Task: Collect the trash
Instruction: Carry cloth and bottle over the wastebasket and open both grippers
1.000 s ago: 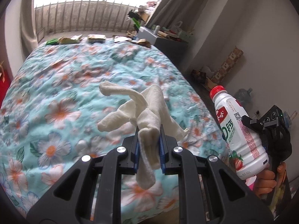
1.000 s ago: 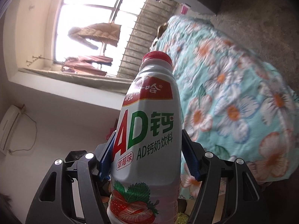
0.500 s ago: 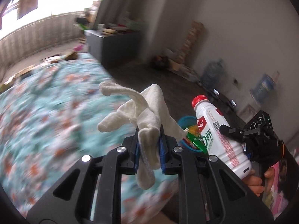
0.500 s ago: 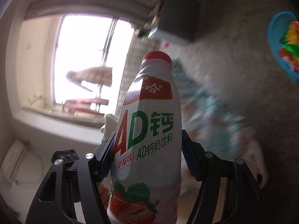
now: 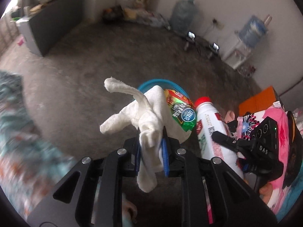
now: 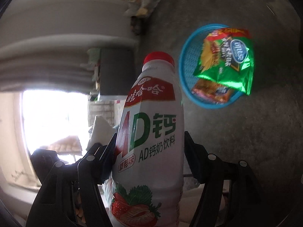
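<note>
My left gripper (image 5: 151,147) is shut on a crumpled white tissue (image 5: 144,117), which sticks up and hides part of a blue basket (image 5: 151,82) on the floor. The basket (image 6: 184,75) holds a green snack bag (image 6: 227,64) and an orange wrapper (image 6: 212,90). My right gripper (image 6: 149,145) is shut on a white drink bottle (image 6: 151,132) with a red cap and strawberry label. In the left wrist view that bottle (image 5: 212,128) hangs just right of the basket, held by the right gripper (image 5: 225,141).
The floor is bare grey concrete (image 5: 94,66). A dark cabinet (image 5: 49,22) stands at the far left, water jugs (image 5: 181,17) by the back wall. The floral bedspread (image 5: 17,141) blurs at the left edge. A person's pink patterned clothing (image 5: 265,132) is on the right.
Both grippers swung away from the bed toward the floor and tilted down; the blue basket came into full view beneath them. Tissue and bottle stay gripped.
</note>
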The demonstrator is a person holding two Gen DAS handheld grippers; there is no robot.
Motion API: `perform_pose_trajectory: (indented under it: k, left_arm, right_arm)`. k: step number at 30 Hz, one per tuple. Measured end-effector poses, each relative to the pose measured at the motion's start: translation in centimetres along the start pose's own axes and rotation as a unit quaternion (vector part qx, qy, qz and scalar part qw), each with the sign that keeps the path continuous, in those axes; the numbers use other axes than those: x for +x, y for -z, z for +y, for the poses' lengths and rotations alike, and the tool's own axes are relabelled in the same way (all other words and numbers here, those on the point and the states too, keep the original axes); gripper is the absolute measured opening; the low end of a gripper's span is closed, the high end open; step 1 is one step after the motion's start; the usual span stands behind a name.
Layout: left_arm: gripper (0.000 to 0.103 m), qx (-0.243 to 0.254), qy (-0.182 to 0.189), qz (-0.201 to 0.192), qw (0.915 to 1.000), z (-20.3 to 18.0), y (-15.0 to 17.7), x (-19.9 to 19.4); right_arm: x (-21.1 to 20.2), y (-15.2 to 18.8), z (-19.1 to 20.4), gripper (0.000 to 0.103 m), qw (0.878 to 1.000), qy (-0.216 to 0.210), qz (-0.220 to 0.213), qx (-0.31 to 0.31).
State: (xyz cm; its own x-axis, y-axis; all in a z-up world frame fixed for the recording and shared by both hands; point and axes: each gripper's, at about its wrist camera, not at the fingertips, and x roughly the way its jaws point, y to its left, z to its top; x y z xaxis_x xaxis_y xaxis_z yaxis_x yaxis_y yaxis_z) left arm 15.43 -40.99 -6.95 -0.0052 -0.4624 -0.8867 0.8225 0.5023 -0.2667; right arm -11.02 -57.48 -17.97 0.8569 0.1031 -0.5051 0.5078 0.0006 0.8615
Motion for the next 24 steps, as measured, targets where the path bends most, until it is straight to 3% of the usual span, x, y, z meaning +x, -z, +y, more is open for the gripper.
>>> perform_pose_trajectory:
  k: [2, 4, 5, 7, 9, 11, 14, 17, 24]
  left_arm:
    - [0.017, 0.010, -0.002, 0.012, 0.9999, -1.3, -1.4, 2.1]
    - [0.027, 0.018, -0.002, 0.018, 0.9997, -2.4, -2.8, 3.9]
    - [0.052, 0.017, 0.003, 0.028, 0.9995, -2.7, -3.9, 5.4]
    - [0.080, 0.003, -0.008, 0.068, 0.9977, -2.7, -6.2, 9.2]
    - [0.080, -0.014, -0.035, 0.087, 0.9955, -2.3, -6.7, 11.2]
    - [0.080, -0.032, -0.035, 0.095, 0.9944, -2.1, -6.3, 11.7]
    - [0.080, -0.039, -0.008, 0.090, 0.9951, -2.1, -5.5, 10.6]
    - [0.080, -0.017, -0.016, 0.074, 0.9970, -2.6, -5.1, 8.8]
    - [0.080, -0.001, 0.001, 0.018, 0.9998, -5.3, -8.0, 4.4]
  right_arm:
    - [0.9, -1.7, -0.7, 0.065, 1.000, 0.006, 0.000, 0.013]
    - [2.4, -5.1, -1.9, 0.066, 1.000, 0.011, 0.001, 0.028]
    - [3.6, -6.5, -2.6, 0.067, 0.999, 0.013, 0.004, 0.032]
    - [6.2, -9.6, -5.2, 0.077, 0.998, 0.035, 0.014, 0.053]
    - [8.4, -11.6, -8.4, 0.078, 0.993, 0.081, 0.023, 0.087]
    - [8.9, -11.7, -10.6, 0.078, 0.985, 0.120, 0.027, 0.124]
    - [8.0, -10.5, -10.6, 0.078, 0.989, 0.109, 0.001, 0.097]
    - [7.5, -9.4, -10.2, 0.078, 0.988, 0.128, -0.010, 0.081]
    - [5.6, -7.5, -6.0, 0.078, 0.989, 0.139, -0.037, 0.028]
